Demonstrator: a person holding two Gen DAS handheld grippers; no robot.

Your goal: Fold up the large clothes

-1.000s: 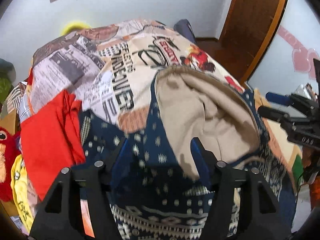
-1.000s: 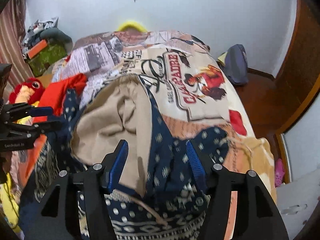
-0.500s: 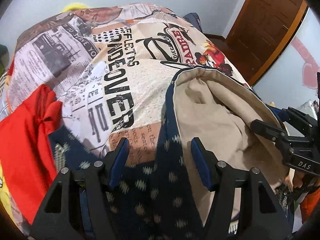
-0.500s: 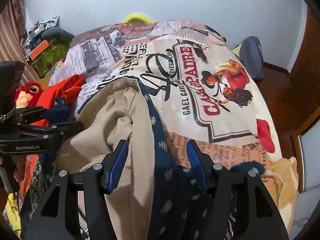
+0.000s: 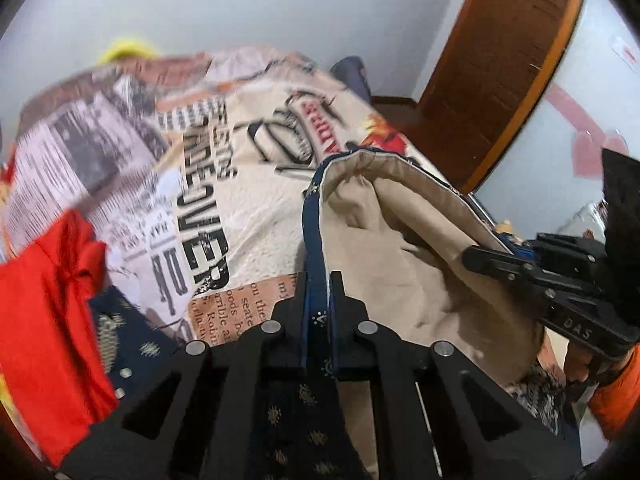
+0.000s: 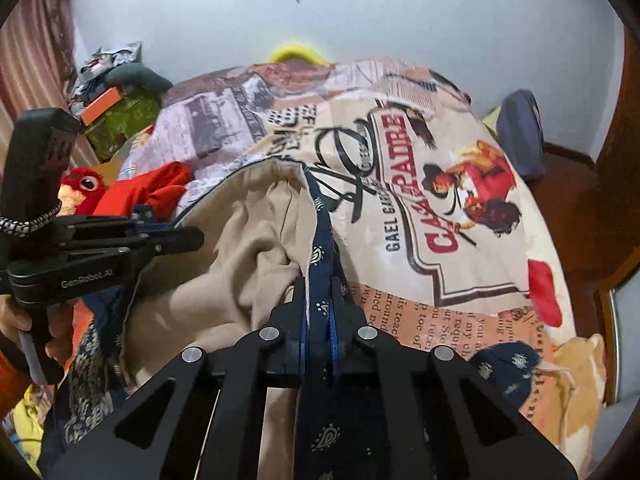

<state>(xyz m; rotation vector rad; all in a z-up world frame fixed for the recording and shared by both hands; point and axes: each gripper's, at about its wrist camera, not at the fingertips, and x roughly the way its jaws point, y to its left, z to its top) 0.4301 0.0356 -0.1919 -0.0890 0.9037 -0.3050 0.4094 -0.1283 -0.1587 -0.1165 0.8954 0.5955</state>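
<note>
Both wrist views angled down, close over garment, sharing bedspread

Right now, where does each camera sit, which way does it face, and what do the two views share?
Left wrist: on the left gripper, looking down along its fingers over the bed; shut on the garment edge; the right gripper and a hand show at right.
Right wrist: on the right gripper, facing the same way; shut on the garment edge; the left gripper and a hand show at left.
Shared: the garment, bed, red cloth, each other's gripper.
</note>
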